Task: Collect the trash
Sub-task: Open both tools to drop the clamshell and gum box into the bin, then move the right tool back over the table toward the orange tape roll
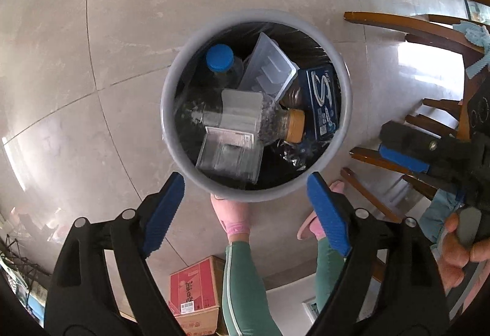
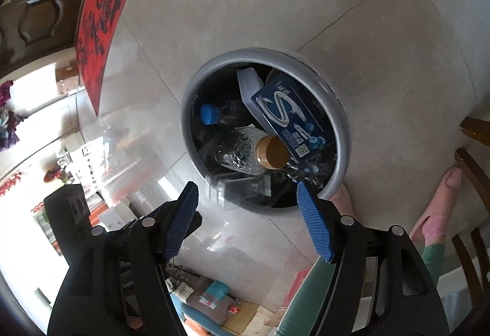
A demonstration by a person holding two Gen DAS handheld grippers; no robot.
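Observation:
A round grey trash bin (image 1: 171,85) with a black liner stands on the tiled floor, seen from above in both views (image 2: 343,128). It holds a blue-capped bottle (image 1: 219,59), clear plastic trays (image 1: 269,68), a blue box (image 1: 323,98) and a clear bottle with a tan cap (image 1: 295,125). My left gripper (image 1: 246,187) is open and empty above the bin's near rim. My right gripper (image 2: 248,198) is open and empty above the bin; it also shows in the left wrist view (image 1: 398,143) at the right.
Wooden chairs (image 1: 413,24) stand right of the bin. The person's legs and pink slippers (image 1: 315,222) are beside the bin's near side. A red cardboard box (image 1: 196,290) sits on the floor behind. A wooden door with a red banner (image 2: 98,30) is at the left.

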